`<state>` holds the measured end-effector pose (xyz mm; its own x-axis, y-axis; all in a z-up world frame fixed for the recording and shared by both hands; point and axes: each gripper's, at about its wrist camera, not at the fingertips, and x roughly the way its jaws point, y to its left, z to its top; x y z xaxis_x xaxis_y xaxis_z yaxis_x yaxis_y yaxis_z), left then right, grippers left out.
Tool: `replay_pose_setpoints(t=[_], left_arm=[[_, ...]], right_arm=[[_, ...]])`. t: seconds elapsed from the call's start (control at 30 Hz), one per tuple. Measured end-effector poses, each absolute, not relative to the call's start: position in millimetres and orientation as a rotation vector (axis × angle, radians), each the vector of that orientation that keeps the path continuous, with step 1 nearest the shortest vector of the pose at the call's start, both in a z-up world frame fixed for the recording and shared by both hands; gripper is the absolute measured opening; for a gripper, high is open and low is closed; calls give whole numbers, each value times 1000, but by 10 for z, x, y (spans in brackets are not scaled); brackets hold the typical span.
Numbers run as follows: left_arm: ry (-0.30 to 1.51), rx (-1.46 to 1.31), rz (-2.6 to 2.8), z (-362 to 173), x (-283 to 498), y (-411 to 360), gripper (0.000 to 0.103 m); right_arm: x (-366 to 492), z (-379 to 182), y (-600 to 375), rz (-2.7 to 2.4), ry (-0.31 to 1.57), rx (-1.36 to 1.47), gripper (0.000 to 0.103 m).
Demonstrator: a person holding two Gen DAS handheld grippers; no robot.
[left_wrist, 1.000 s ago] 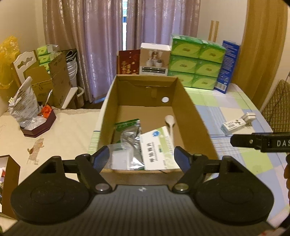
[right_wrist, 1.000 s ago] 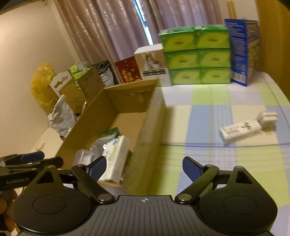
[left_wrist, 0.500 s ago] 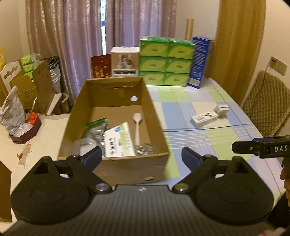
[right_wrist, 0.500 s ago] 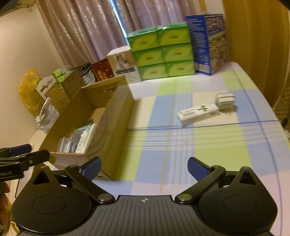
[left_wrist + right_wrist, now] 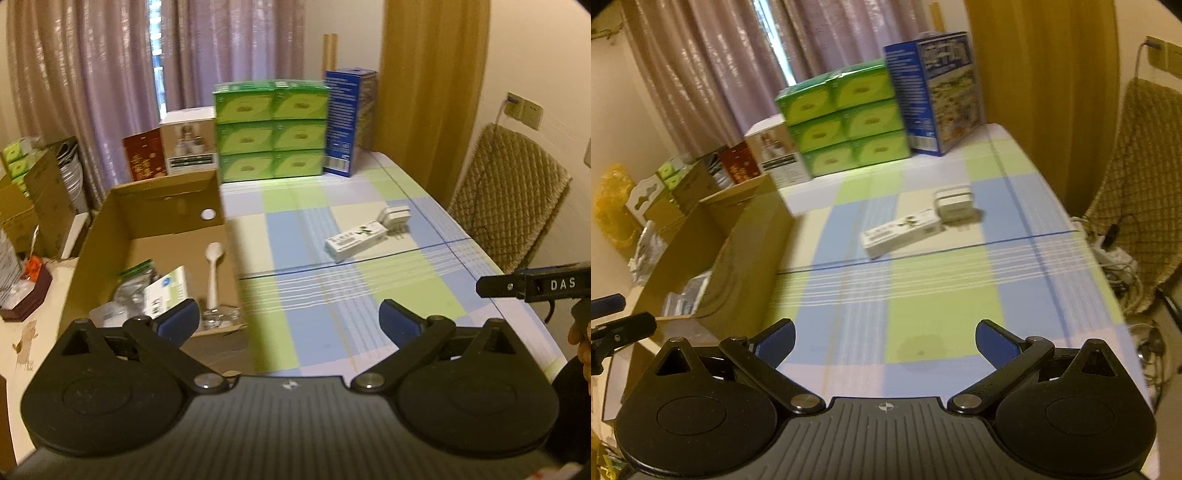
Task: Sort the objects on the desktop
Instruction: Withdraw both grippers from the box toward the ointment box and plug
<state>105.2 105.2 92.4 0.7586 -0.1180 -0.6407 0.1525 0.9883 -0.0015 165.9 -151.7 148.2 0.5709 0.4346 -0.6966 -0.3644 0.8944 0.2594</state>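
Observation:
An open cardboard box stands at the table's left; in it lie a white spoon, a white-and-green medicine box and foil packets. On the chequered cloth to the right lie a long white carton and, touching its far end, a small white adapter. My left gripper hovers by the box's right wall, its jaws opening, nothing between them. My right gripper stands open and empty over the cloth, well short of the carton.
Stacked green tissue boxes, a tall blue box and a white box line the far edge. A woven chair stands at the right, with cables on the floor beside it.
Both views have swung right, from the cardboard box towards the cloth with the carton and adapter. Both pairs of jaws have spread wider.

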Motion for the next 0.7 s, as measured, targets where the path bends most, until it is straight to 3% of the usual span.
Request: replay_pose_setpoints(t=[0.7], left_arm=[[738,111,-248,757,1286,300,102]], right_arm=[[1842,1498,-2124,388,845,118,101]])
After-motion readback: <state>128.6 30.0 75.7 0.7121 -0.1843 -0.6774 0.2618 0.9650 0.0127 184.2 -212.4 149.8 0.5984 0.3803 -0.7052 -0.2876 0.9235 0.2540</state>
